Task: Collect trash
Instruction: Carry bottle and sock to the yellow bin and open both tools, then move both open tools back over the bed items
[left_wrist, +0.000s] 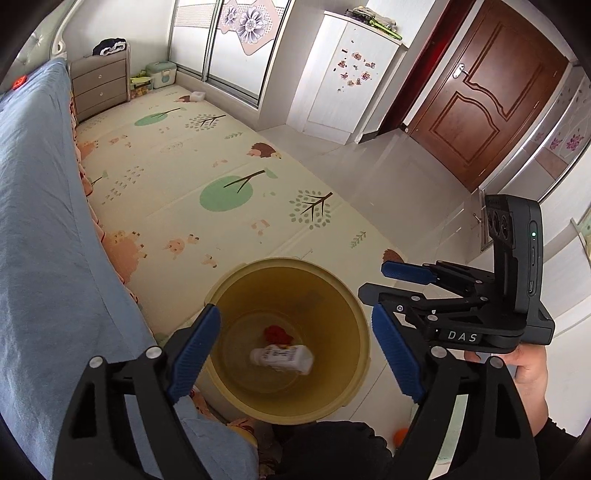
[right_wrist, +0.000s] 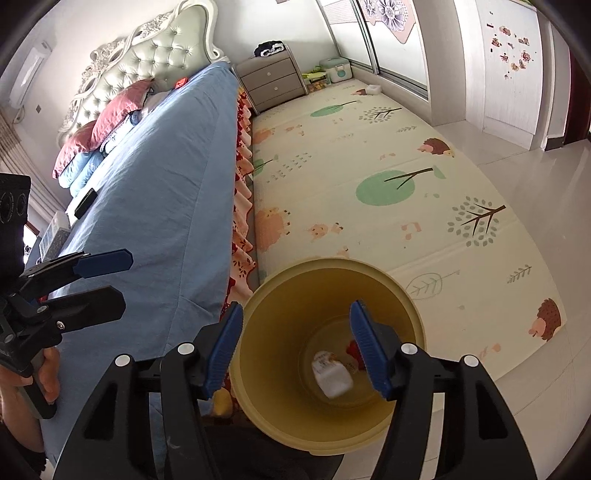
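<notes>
Both tongs, left tongs (left_wrist: 291, 354) and right tongs (right_wrist: 295, 350), are held spread and empty above the yellow bin (left_wrist: 364, 325) beside the bed (left_wrist: 40, 221). A white wrapper (left_wrist: 282, 360) and a red scrap (left_wrist: 275, 334) are seen at its bottom. Such trash is judged light, soft and crushable, best pinched at an edge. Its print is blurred; the bin's base is hidden.

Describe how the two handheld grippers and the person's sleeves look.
Both grippers are black, angular frames with silver screws and ribbed blue pads on the fingers. The left gripper matches the right gripper. The right one carries white "DAS" lettering and a black camera block with a green light. The sleeve is black.
</notes>
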